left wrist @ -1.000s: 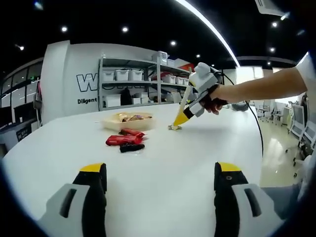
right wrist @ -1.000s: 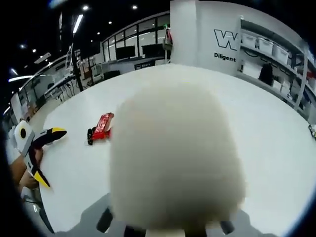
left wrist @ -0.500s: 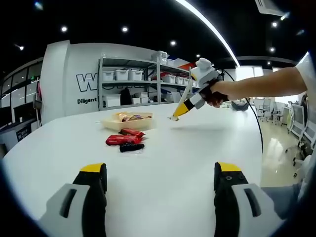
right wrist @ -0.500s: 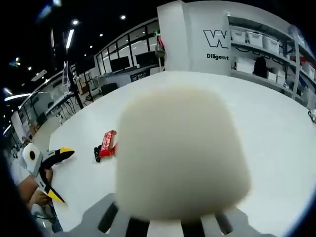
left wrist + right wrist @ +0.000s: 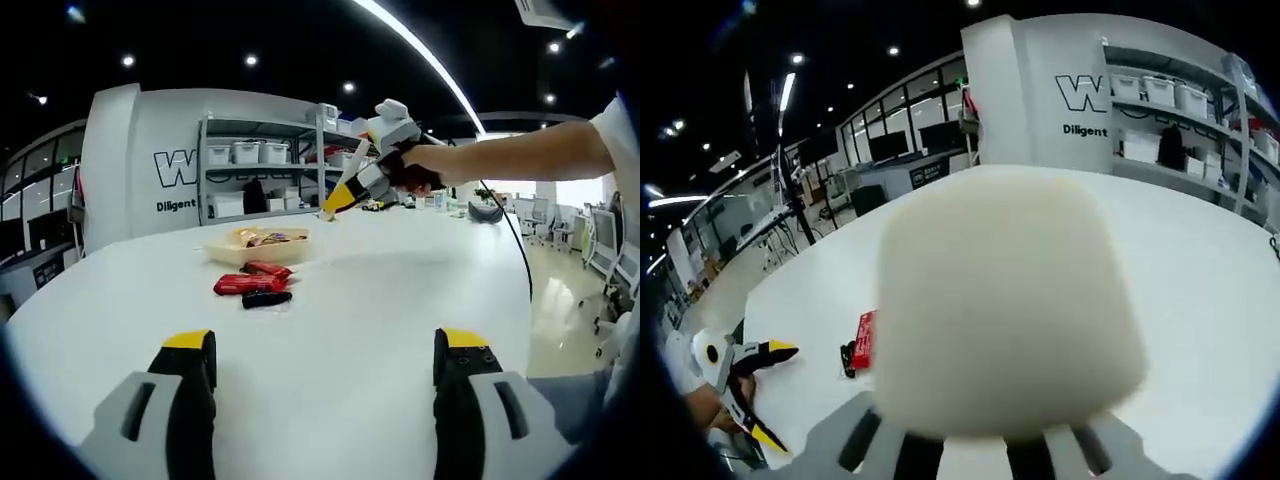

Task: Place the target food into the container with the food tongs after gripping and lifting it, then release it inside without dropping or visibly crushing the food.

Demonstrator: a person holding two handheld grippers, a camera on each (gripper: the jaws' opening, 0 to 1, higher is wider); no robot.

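In the left gripper view, the left hand-held gripper [image 5: 325, 372] sits low over the white desk [image 5: 380, 300] with its two yellow-tipped jaws spread wide apart and nothing between them. Ahead of those jaws and a little to their left lie a red packet [image 5: 250, 284] and, just beside it on the nearer side, a black packet [image 5: 267, 298]. Beyond them stands a shallow pale container [image 5: 258, 246] with some food already in it. Farther ahead and above the desk, the right hand-held gripper [image 5: 335, 203] is held up in a person's hand [image 5: 405, 172], its yellow jaws closed around the food tongs [image 5: 340, 186], whose tips hang in the air just past the container's far right side.

In the right gripper view, a large, blurred, cream-white piece of food [image 5: 1008, 305] sits right in front of the camera, held in the tongs. Far below and left of it, the left hand-held gripper [image 5: 765, 385] shows with open jaws, the red packet [image 5: 863, 338] nearby on the desk.
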